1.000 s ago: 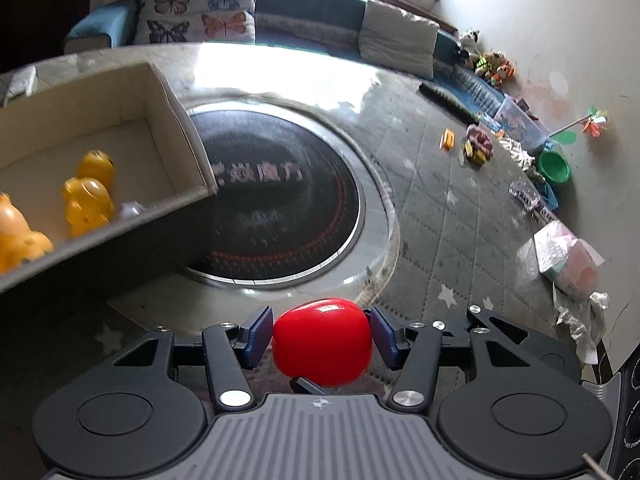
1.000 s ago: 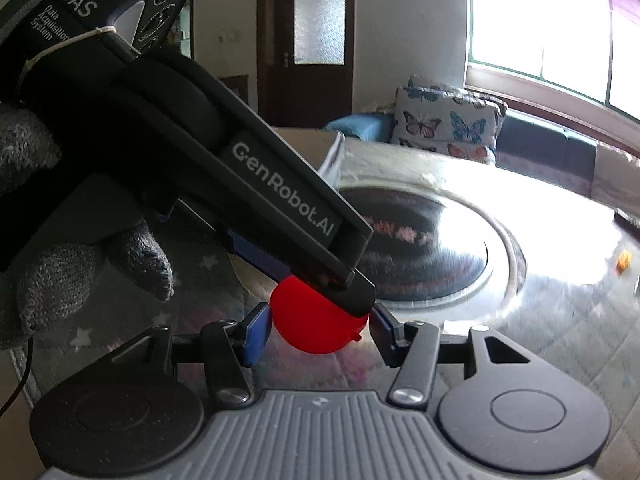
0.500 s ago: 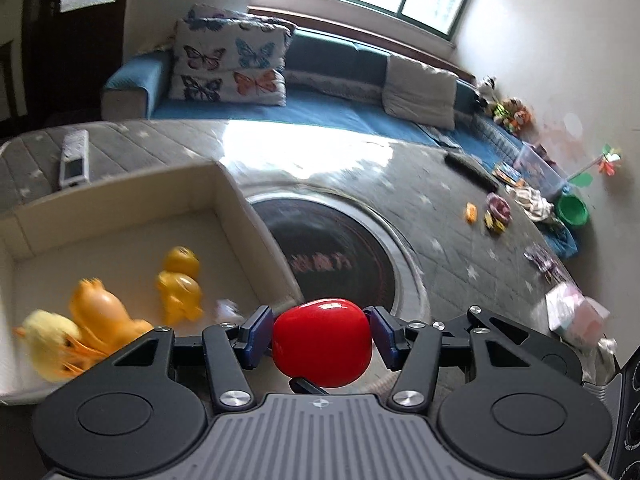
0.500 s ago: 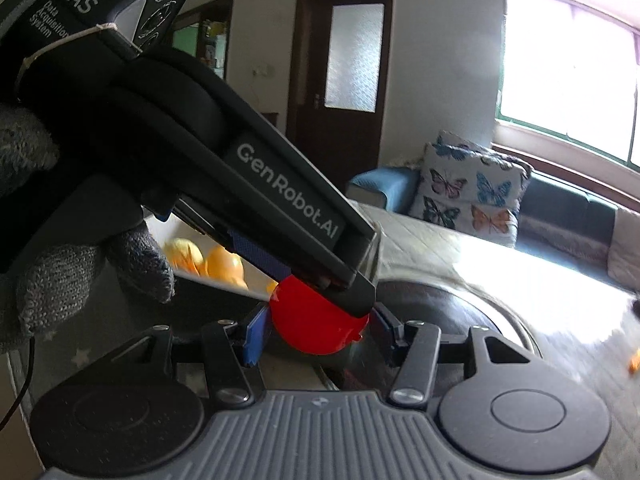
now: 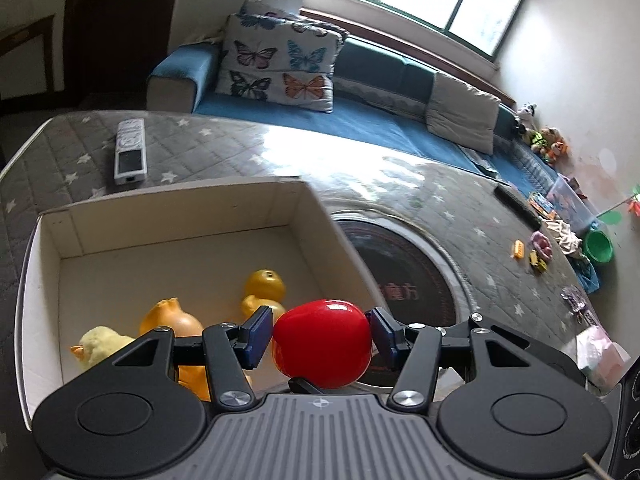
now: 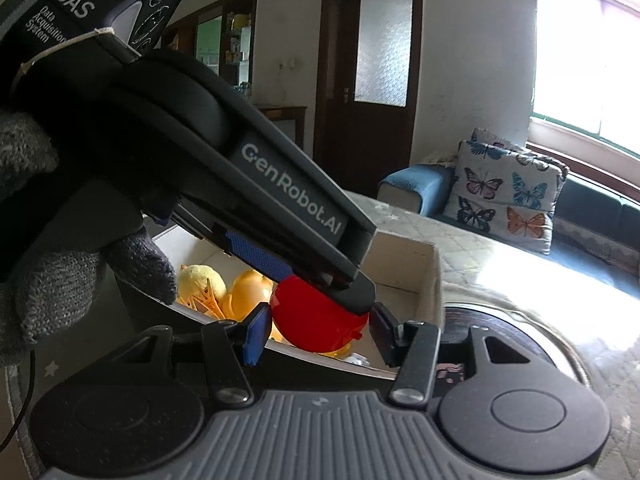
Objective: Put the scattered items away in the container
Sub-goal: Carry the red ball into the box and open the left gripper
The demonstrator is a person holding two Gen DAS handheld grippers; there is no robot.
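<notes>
My left gripper (image 5: 322,334) is shut on a red apple-shaped toy (image 5: 322,346) and holds it above the near right corner of the white cardboard box (image 5: 180,204). Inside the box lie a yellow duck (image 5: 264,286), an orange toy (image 5: 172,320) and a pale yellow chick (image 5: 100,346). In the right wrist view my right gripper (image 6: 316,334) stands open just behind the left gripper's body (image 6: 248,184); the red toy (image 6: 316,318) shows between its fingers, held by the left gripper, over the box (image 6: 404,268).
A remote (image 5: 130,156) lies on the grey quilted table beyond the box. A round black inset (image 5: 404,280) sits right of the box. Small toys (image 5: 536,250) and a dark stick (image 5: 518,208) lie at the far right. A blue sofa stands behind.
Both grippers have risen and moved left with the red toy, from over the black inset to above the box's right edge. The box's inside has come into full view.
</notes>
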